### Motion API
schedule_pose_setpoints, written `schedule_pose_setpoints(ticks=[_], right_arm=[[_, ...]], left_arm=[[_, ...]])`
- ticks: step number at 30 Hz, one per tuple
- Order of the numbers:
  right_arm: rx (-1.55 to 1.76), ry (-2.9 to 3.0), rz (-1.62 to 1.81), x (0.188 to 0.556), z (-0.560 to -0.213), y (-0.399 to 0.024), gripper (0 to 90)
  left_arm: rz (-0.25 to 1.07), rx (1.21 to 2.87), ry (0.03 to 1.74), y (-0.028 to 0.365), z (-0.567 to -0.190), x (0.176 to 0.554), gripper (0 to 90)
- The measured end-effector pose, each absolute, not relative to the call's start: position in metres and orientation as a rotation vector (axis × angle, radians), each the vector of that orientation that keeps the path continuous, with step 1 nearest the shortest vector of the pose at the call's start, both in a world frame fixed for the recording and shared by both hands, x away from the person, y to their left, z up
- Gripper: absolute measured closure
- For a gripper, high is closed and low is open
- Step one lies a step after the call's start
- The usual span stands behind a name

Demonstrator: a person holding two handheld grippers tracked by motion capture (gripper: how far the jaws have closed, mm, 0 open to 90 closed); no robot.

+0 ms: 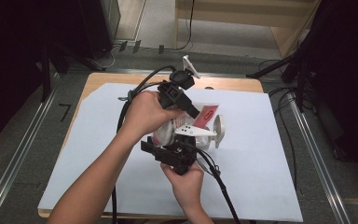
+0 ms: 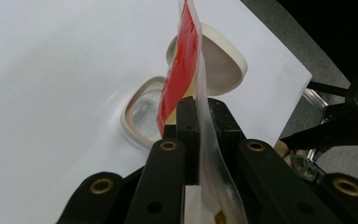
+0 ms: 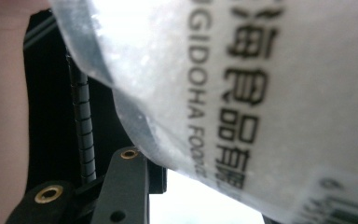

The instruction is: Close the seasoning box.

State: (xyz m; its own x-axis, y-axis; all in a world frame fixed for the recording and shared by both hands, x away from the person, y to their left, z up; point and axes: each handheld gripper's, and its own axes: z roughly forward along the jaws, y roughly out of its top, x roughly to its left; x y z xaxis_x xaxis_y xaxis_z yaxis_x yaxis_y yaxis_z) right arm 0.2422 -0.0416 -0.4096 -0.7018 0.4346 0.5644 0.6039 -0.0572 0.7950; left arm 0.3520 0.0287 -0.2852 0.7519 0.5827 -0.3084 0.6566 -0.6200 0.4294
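A clear plastic food packet (image 1: 206, 114) with a red label hangs between both grippers over the middle of the white sheet. My left gripper (image 1: 195, 112) comes in from the left and is shut on the packet's flat edge (image 2: 182, 65), just under the red label. My right gripper (image 1: 168, 142) reaches up from the near side; the packet's printed body (image 3: 261, 93) lies against its left finger (image 3: 121, 186) and hides the other one. Under the packet stands a small clear jar (image 2: 142, 116) with its hinged lid (image 2: 223, 60) swung open.
A white sheet (image 1: 261, 154) covers most of the wooden table (image 1: 233, 84). Black cables (image 1: 219, 182) trail from both grippers toward the near edge. Metal floor rails (image 1: 23, 149) run along both sides, and dark stands (image 1: 307, 60) rise at the far right.
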Motion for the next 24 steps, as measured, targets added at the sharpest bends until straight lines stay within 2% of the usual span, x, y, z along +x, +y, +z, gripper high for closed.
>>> schedule_pose_setpoints(ticks=[24], right_arm=[[-1.119,-2.123,-1.887,0.2369,-0.4081,-0.0424,64.3]], left_arm=[[-0.211,2.412,0.94,0.0271,-0.2844,0.3517,83.6]])
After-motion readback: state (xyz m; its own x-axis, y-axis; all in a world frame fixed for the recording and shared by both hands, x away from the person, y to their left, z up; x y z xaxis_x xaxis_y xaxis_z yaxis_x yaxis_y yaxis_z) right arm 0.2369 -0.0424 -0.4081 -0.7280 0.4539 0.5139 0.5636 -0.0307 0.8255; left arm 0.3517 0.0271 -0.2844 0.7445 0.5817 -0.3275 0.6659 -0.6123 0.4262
